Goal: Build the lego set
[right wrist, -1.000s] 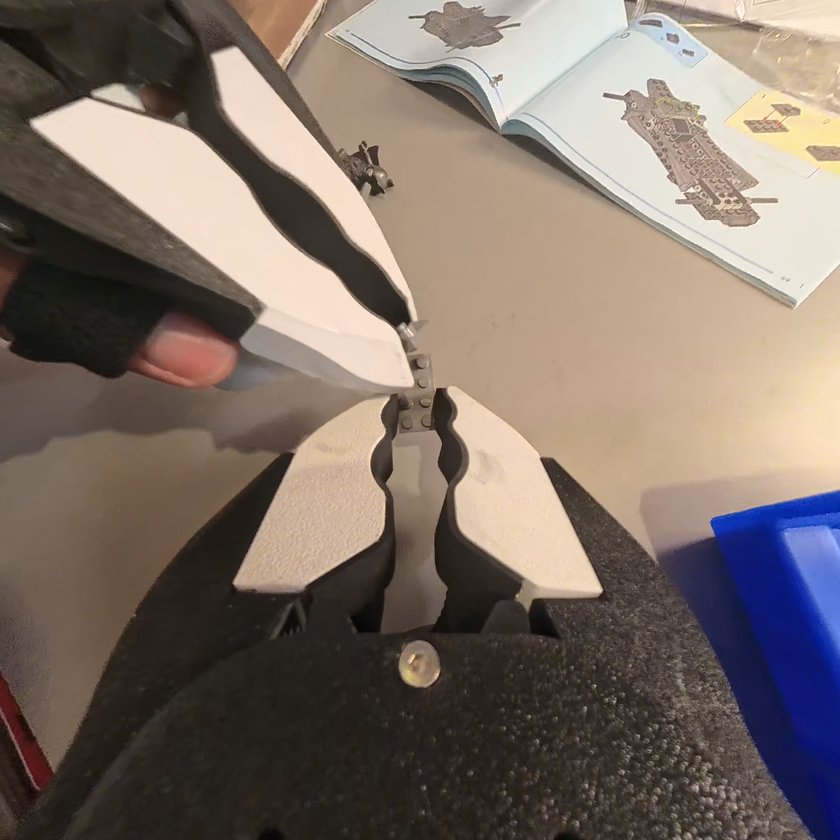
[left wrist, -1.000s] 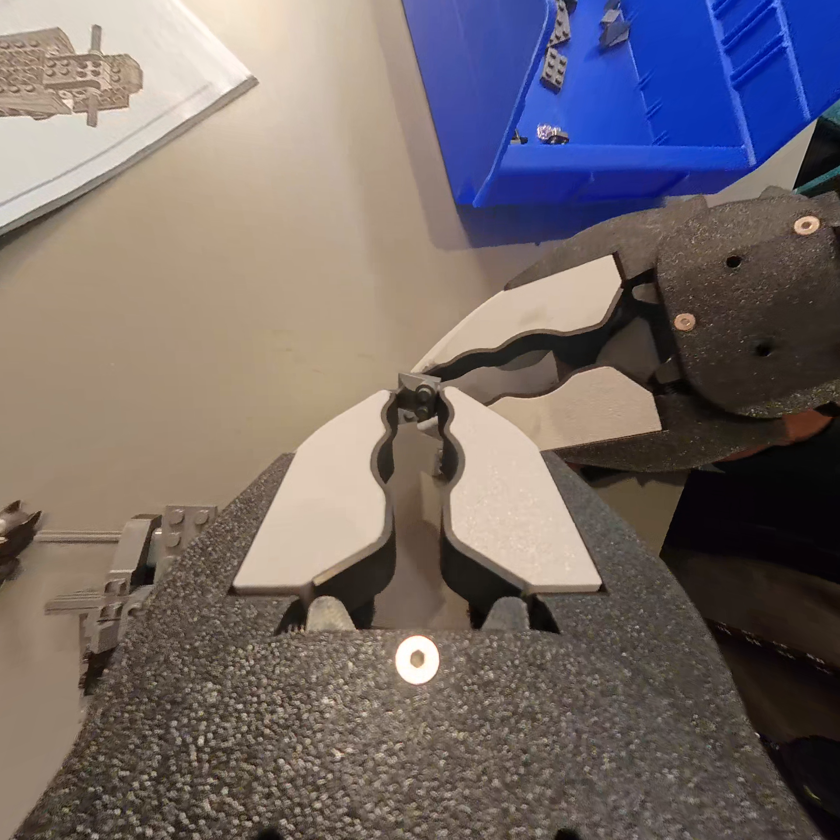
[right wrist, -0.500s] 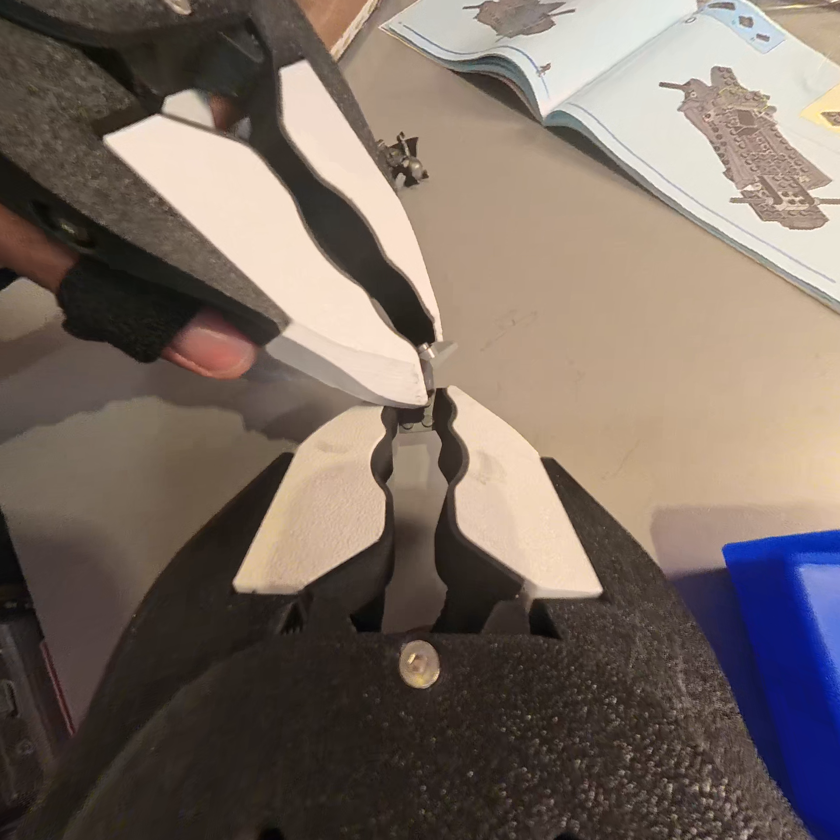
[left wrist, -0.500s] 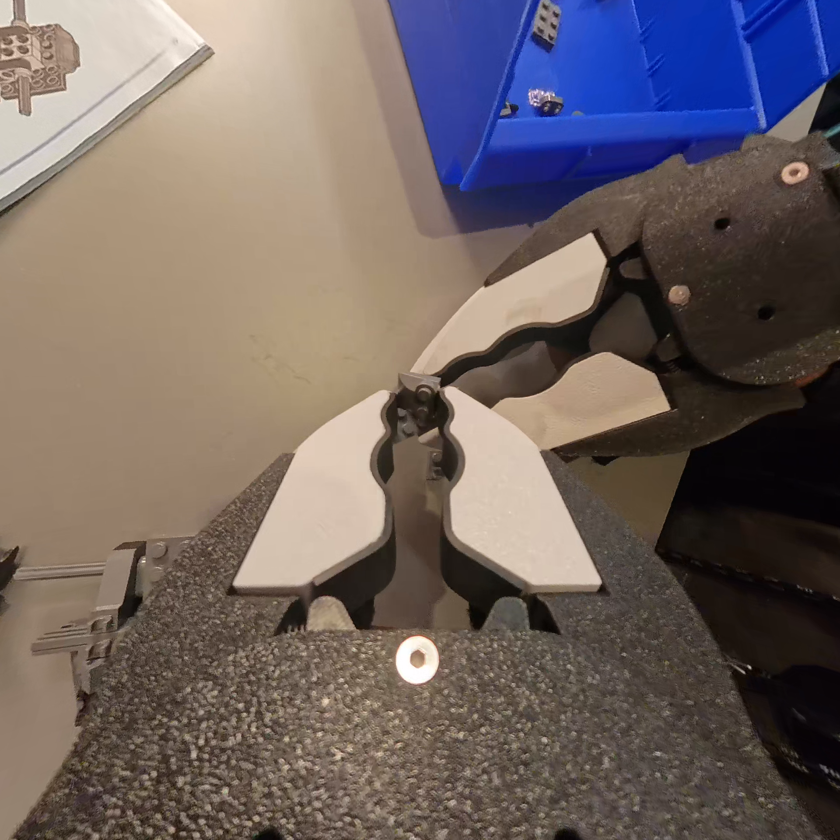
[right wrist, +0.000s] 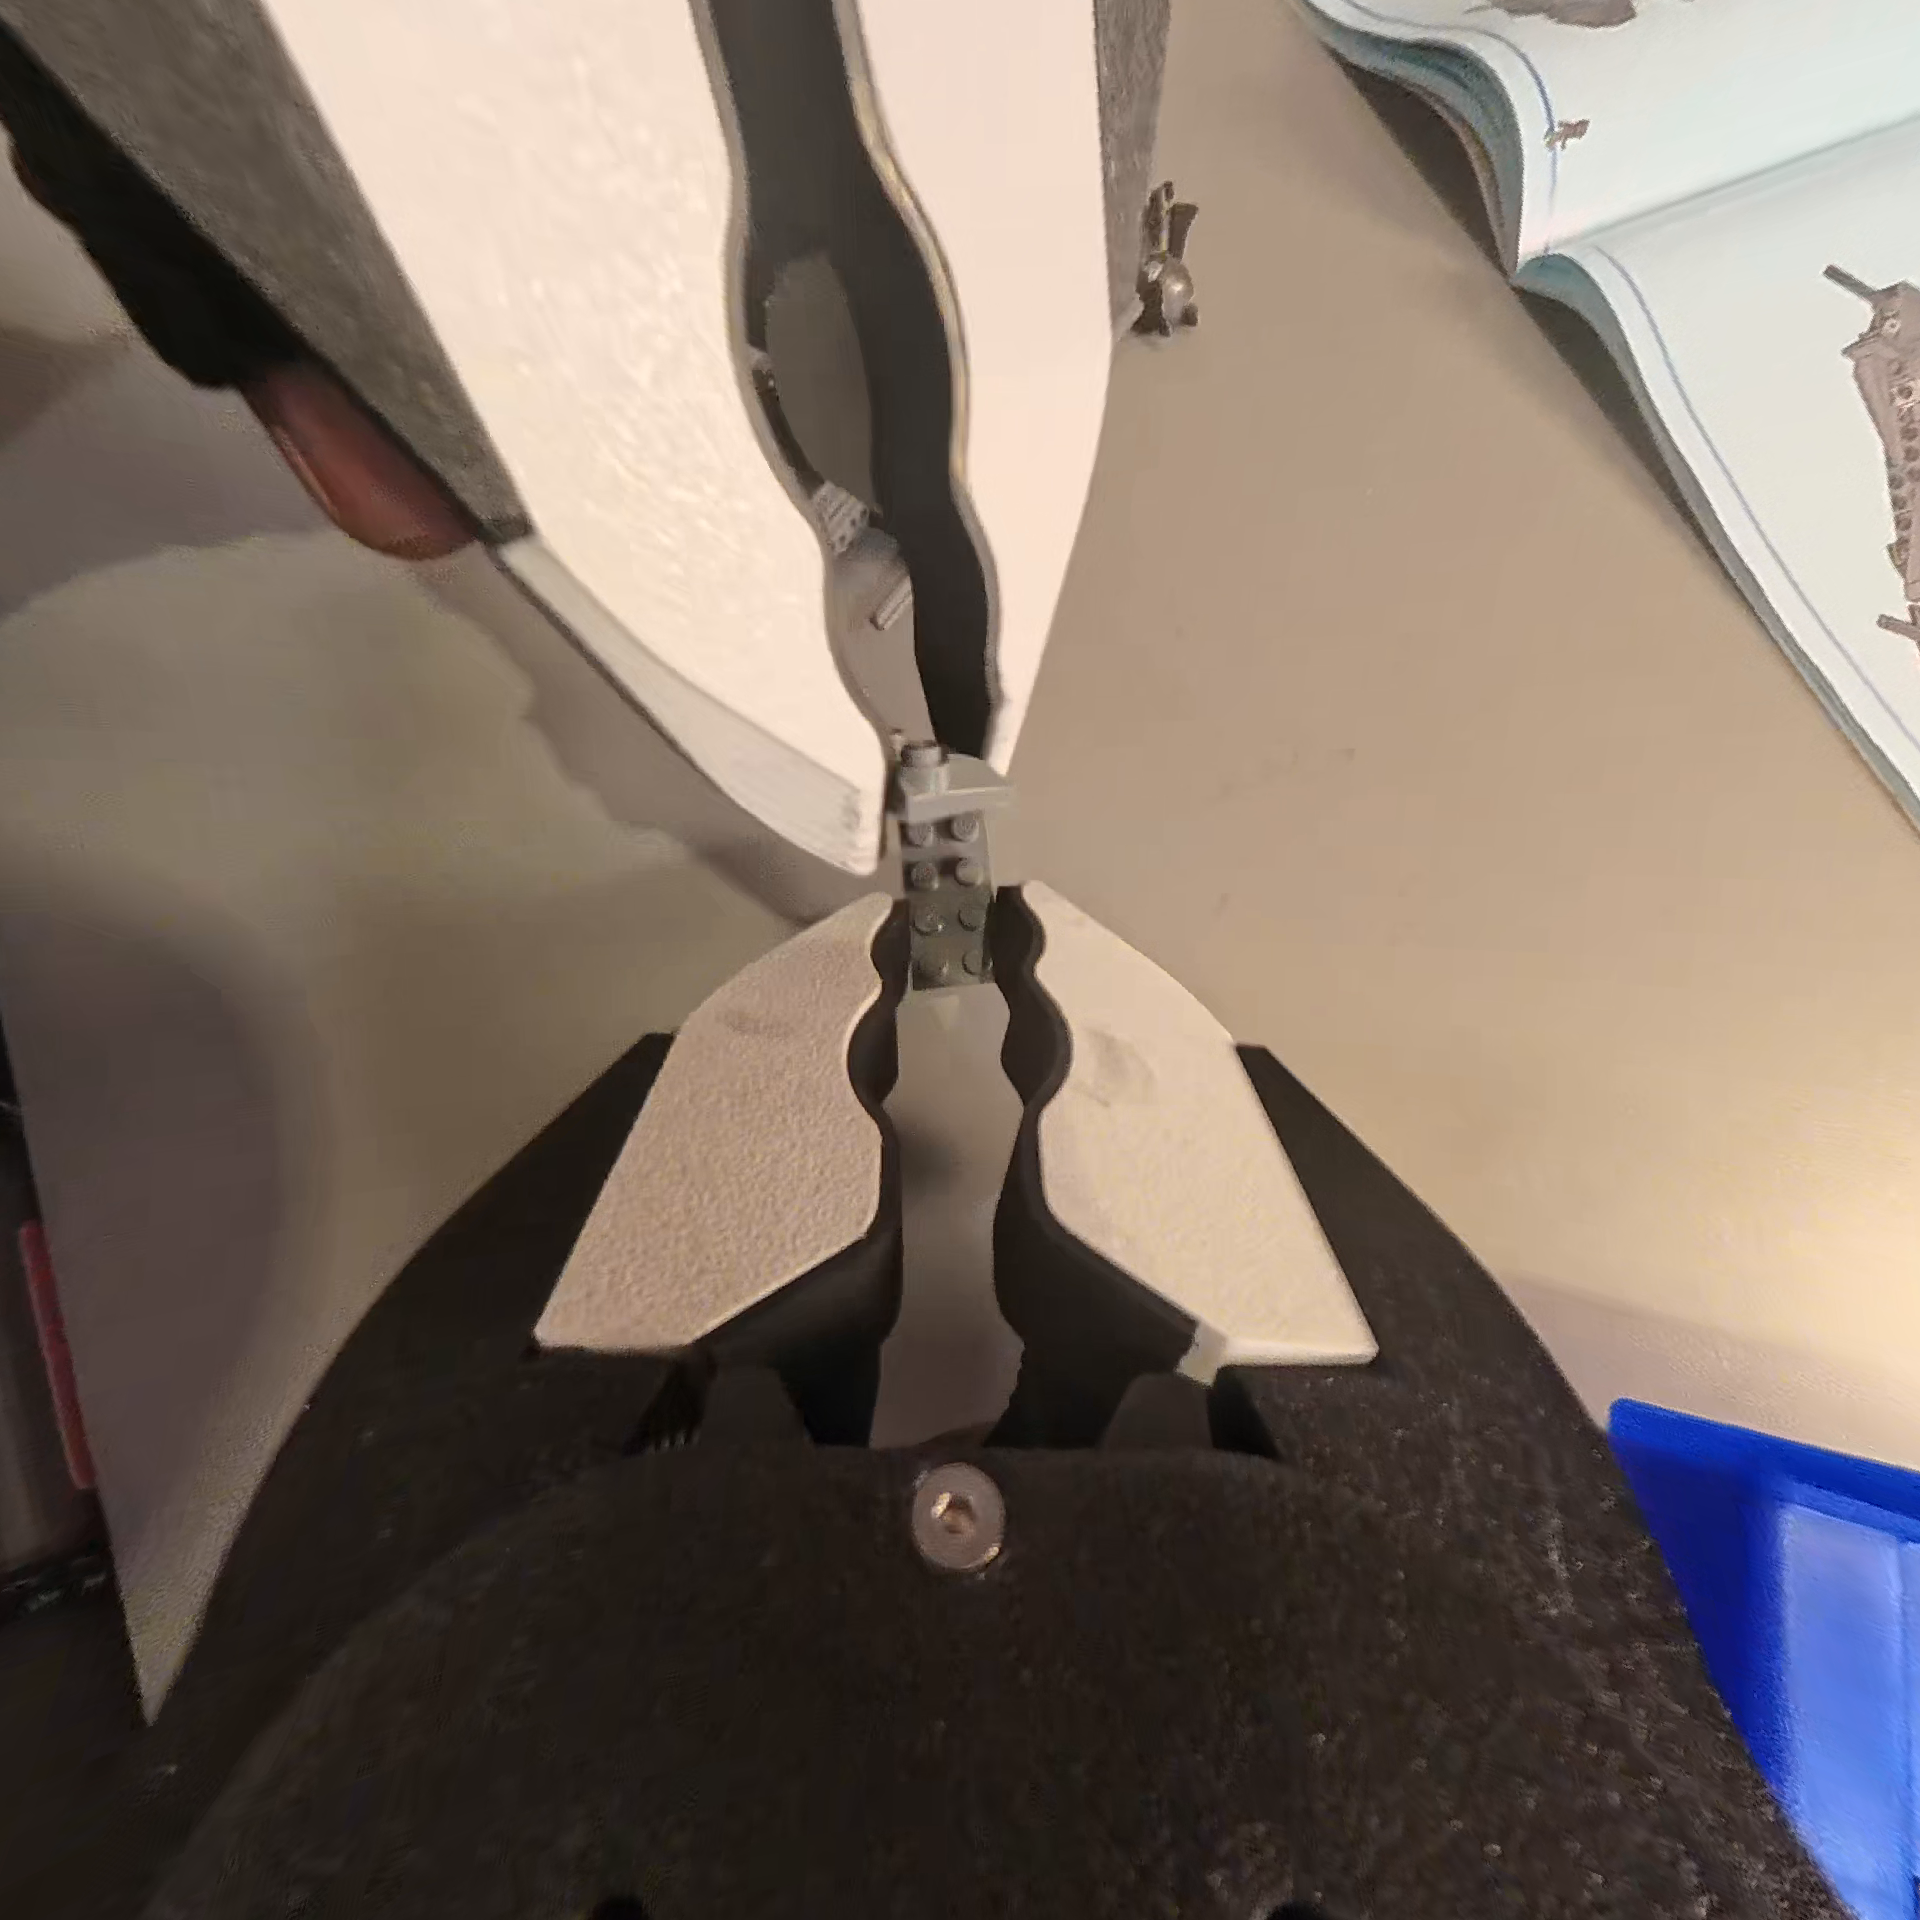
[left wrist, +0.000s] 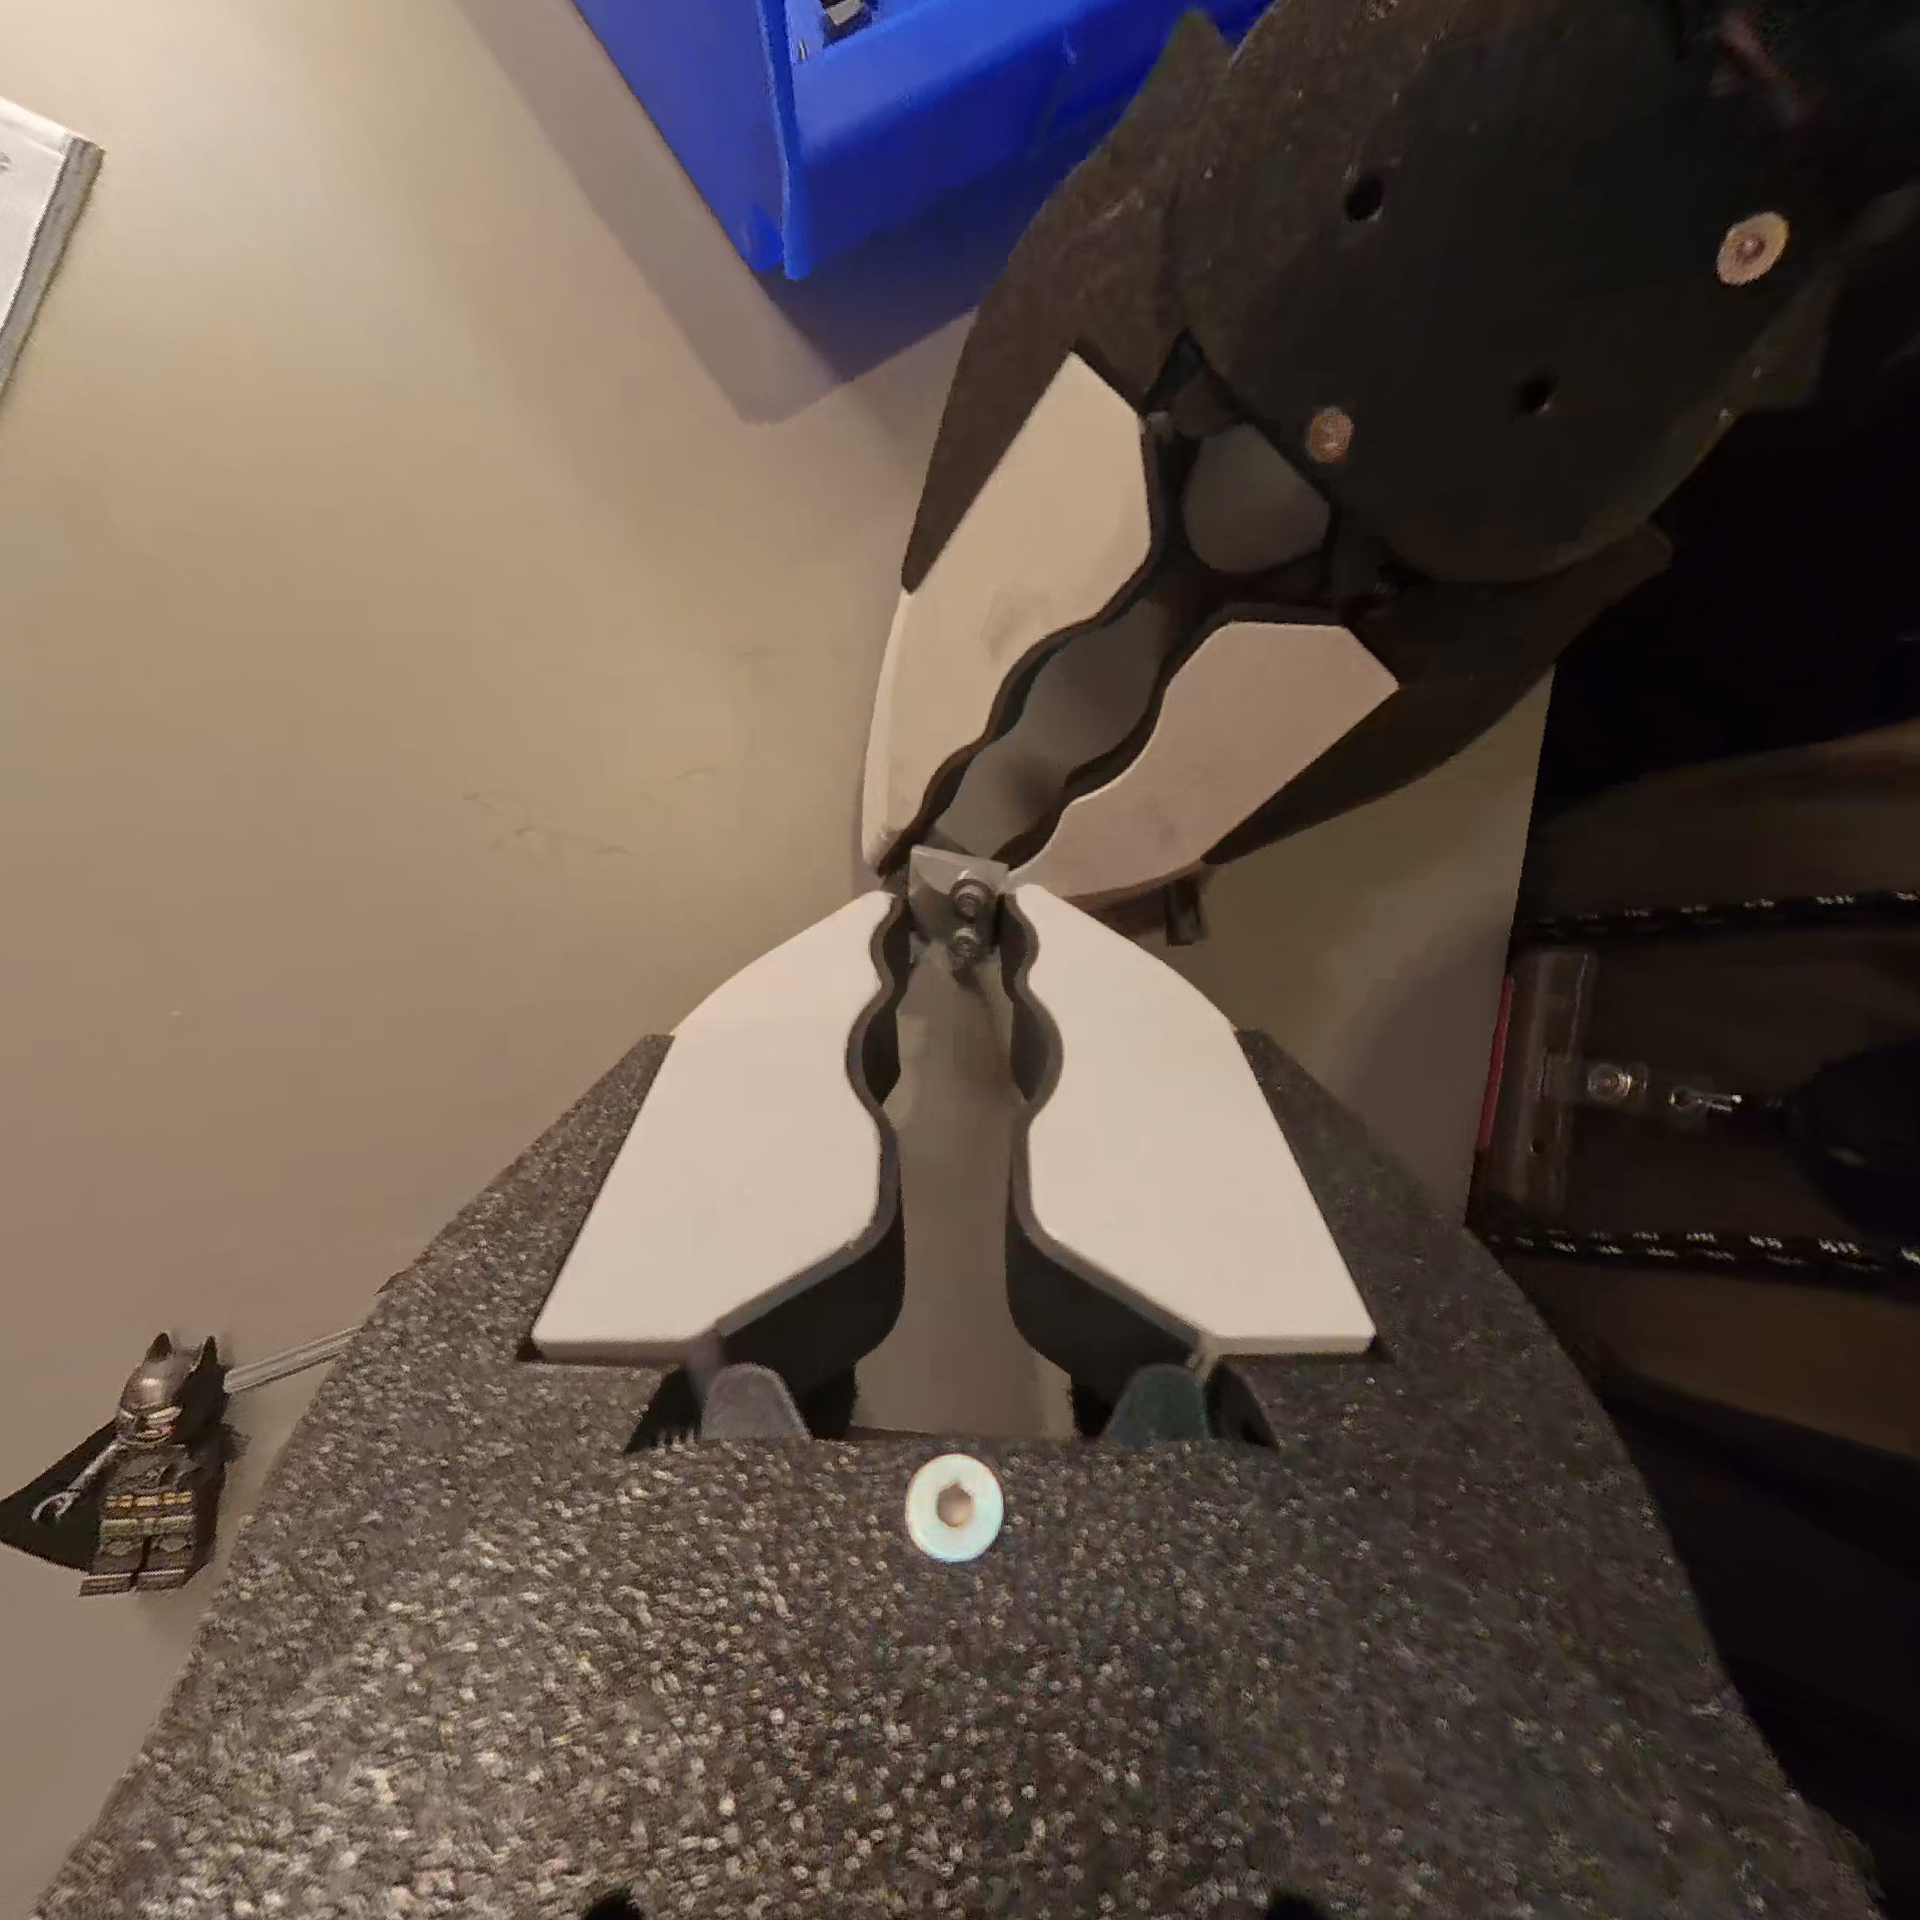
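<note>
Grippers are meeting tip to tip above the tan surface [left wrist: 416, 623], each one clamping a small toy brick part. The right gripper [right wrist: 948, 940] is holding a dark grey studded plate [right wrist: 948, 914] across its width, jaws narrowly parted and both pads pressing on the plate's long edges, which is leaving the stud face exposed toward the other tool. The left gripper [left wrist: 956, 914] is gripping a lighter grey wedge piece [left wrist: 951, 883] in the same way, jaws nearly closed on its sides. The two parts are touching end to end, apparently so that one can seat on the other. A blue bin [left wrist: 883, 125] is sitting beyond, an open instruction booklet [right wrist: 1714, 260] is lying nearby, and a small caped toy figure [left wrist: 145, 1455] is lying well apart.
</note>
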Available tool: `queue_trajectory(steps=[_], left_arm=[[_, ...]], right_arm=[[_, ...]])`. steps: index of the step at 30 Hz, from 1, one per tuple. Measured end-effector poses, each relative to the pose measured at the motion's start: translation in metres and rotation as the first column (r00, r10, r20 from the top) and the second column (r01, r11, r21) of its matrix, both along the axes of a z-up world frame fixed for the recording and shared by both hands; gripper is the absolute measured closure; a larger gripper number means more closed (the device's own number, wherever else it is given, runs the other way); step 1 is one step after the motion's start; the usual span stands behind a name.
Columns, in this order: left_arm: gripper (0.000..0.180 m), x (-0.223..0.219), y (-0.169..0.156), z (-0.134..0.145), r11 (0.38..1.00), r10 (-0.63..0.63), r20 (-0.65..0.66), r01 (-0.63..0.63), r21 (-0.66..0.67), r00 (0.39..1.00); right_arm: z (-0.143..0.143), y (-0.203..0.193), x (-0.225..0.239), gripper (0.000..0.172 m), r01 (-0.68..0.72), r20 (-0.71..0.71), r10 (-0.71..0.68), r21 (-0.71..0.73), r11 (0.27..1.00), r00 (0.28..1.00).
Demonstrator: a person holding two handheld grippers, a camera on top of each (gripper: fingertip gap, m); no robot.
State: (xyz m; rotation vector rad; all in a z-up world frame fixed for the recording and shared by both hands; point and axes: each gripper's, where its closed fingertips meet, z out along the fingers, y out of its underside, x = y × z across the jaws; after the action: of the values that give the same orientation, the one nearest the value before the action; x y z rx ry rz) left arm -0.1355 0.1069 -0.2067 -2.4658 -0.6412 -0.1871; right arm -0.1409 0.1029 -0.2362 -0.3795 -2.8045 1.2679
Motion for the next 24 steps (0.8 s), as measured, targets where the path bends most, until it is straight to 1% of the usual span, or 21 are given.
queue_trajectory(steps=[3,8,16,24], left_arm=[[0.164,0.003,-0.002,-0.002,0.999,-0.046,-0.012,0.045,-0.024,0.999],[0.163,0.004,-0.006,-0.008,0.991,-0.106,-0.042,0.102,-0.091,0.993],[0.163,0.01,-0.015,-0.012,0.98,-0.167,-0.047,0.161,-0.116,0.985],[0.161,0.009,-0.015,-0.009,0.969,-0.221,-0.111,0.205,-0.141,0.969]], right_arm=[[0.002,0.0,0.003,0.156,-0.024,0.024,0.025,-0.023,0.999,0.999],[0.005,-0.001,0.002,0.156,-0.033,0.017,0.034,-0.035,0.999,0.999],[0.011,-0.008,0.005,0.156,-0.056,0.03,0.059,-0.087,0.995,0.998],[0.013,-0.011,0.009,0.156,-0.079,0.039,0.084,-0.107,0.991,0.996]])
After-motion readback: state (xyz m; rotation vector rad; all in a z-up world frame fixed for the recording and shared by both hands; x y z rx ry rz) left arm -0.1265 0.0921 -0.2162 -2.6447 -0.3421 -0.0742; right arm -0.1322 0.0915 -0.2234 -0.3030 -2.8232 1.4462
